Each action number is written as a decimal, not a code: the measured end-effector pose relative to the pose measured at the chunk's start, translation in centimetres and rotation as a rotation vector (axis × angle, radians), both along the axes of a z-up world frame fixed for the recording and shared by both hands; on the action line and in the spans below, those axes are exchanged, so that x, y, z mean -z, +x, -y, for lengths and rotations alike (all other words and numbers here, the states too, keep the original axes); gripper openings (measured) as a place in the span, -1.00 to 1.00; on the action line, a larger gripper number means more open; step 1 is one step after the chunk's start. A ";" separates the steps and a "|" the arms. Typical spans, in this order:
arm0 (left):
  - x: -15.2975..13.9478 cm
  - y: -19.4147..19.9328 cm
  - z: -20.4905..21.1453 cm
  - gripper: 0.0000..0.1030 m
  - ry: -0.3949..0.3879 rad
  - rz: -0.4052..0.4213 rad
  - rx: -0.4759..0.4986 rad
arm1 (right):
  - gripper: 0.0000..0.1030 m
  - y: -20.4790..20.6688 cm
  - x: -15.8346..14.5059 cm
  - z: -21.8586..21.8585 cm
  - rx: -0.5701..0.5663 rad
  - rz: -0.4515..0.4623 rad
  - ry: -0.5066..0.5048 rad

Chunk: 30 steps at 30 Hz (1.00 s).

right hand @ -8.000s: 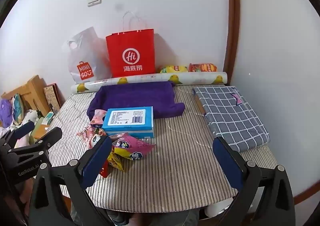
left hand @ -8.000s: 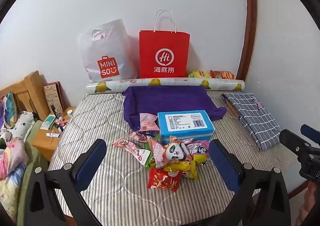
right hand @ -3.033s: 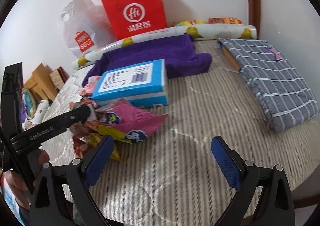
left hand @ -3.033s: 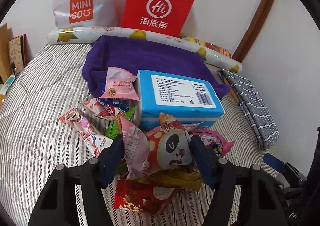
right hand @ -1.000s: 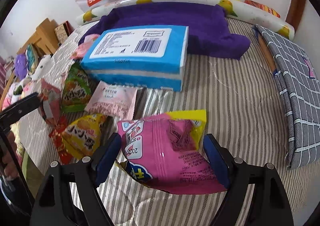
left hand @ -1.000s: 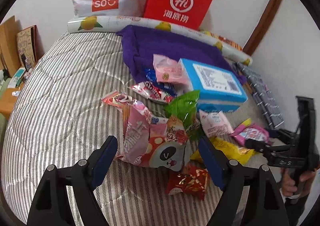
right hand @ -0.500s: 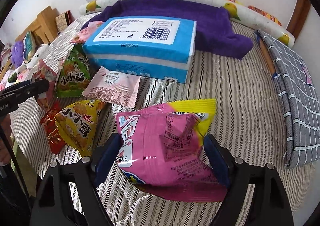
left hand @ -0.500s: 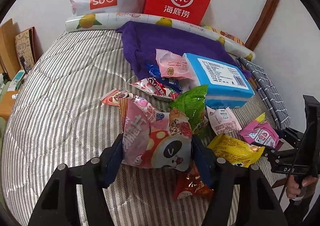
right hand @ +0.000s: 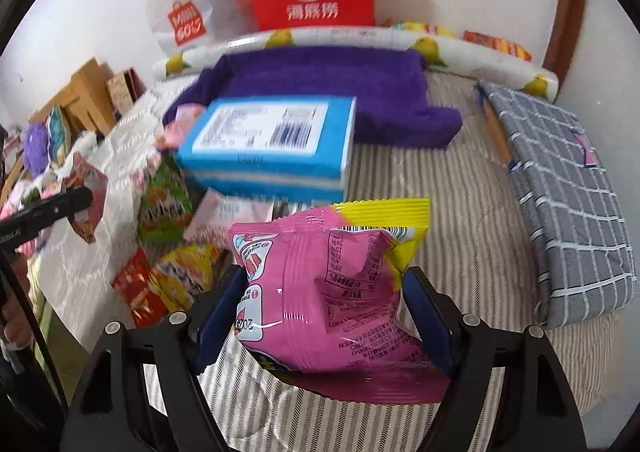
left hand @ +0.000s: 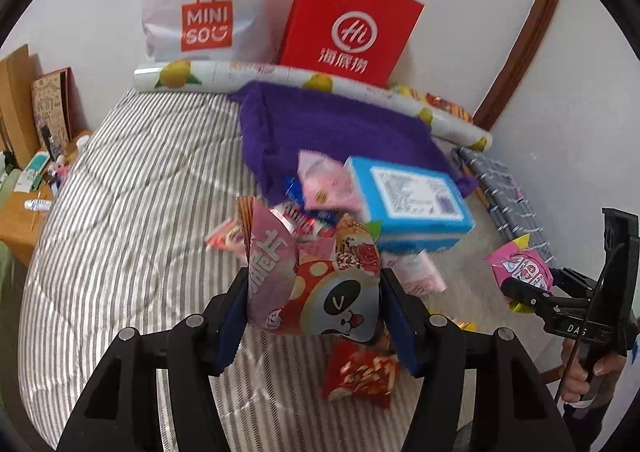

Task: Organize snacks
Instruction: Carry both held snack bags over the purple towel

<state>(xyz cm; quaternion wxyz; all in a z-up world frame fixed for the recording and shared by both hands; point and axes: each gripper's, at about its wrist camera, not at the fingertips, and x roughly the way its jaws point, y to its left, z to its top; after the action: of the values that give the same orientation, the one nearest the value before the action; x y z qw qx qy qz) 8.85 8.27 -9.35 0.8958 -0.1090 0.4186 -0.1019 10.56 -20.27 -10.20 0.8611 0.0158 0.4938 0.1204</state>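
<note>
Apparently lifted, panda snack bag [left hand: 320, 292] sits clamped within left gripper [left hand: 314, 316].

Panda snack bag [left hand: 320, 288]: pink-red, crumpled, upright, lifted off the bed | pink-and-yellow snack bag [right hand: 332, 292]: glossy, tilted, raised above the bed | red packet [left hand: 360, 374], yellow packet [right hand: 188, 272], green packet [right hand: 164, 207], pale pink sachet [right hand: 228, 215]: lying flat in a loose cluster on the striped bed [left hand: 132, 187], beside the blue box [right hand: 272, 143]
</note>
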 end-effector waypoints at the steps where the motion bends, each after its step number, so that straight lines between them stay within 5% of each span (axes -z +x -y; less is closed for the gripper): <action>1: -0.6 0.2 0.2 0.16 -0.005 0.009 0.005 | 0.54 0.2 -0.6 0.1 0.003 0.008 0.010; 11: -5.2 4.2 2.3 0.16 -0.025 0.063 0.036 | 0.53 3.9 -7.1 -0.2 0.021 0.117 0.069; 30: -9.7 15.4 1.7 0.16 -0.016 0.086 -0.028 | 0.53 17.1 -11.0 1.9 0.043 0.196 0.071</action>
<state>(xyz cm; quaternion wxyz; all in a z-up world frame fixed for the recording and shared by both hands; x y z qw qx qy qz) 24.28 6.52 0.31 0.9135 -0.1177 0.3771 -0.0973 27.66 -22.15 0.81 0.9065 0.0447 0.4021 0.1203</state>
